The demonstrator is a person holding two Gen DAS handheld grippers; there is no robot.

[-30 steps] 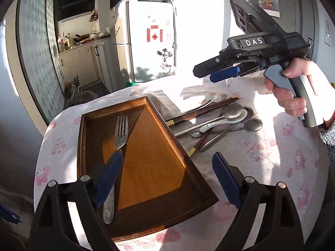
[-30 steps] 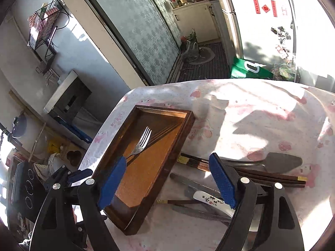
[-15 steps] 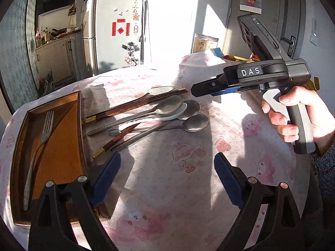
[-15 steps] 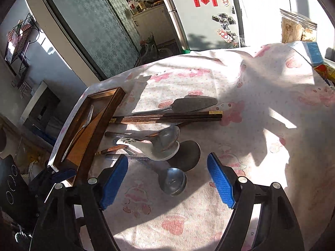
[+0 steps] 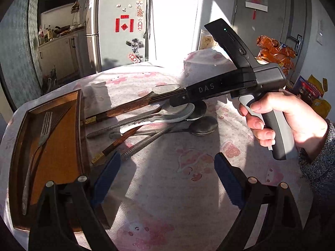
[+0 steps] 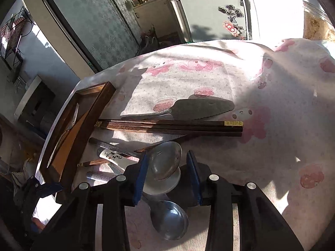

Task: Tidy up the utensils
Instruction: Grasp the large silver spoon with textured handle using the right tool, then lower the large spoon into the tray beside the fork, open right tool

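Note:
A wooden tray [image 5: 52, 146] lies on the left of the table with one fork [image 5: 39, 142] in it. Beside it lies a pile of utensils: dark chopsticks [image 6: 171, 124], a cake server [image 6: 201, 107], metal spoons [image 6: 165, 161] and a white ceramic spoon [image 6: 159, 184]. My right gripper [image 6: 167, 173] is down over the pile, its blue pads partly closed around the bowls of a metal spoon and the white spoon. It also shows in the left wrist view [image 5: 180, 102]. My left gripper [image 5: 165, 171] is open and empty above the cloth, near the pile.
The round table has a pink-patterned cloth [image 5: 188, 167]. Snack bags [image 5: 274, 50] and a jar [image 6: 316, 25] stand at the far right edge. A fridge [image 5: 121, 27] and a kitchen lie beyond the table.
My right gripper has dropped onto the spoon pile and narrowed its jaws around the spoon bowls. My left gripper has swung right, away from the tray, towards the pile.

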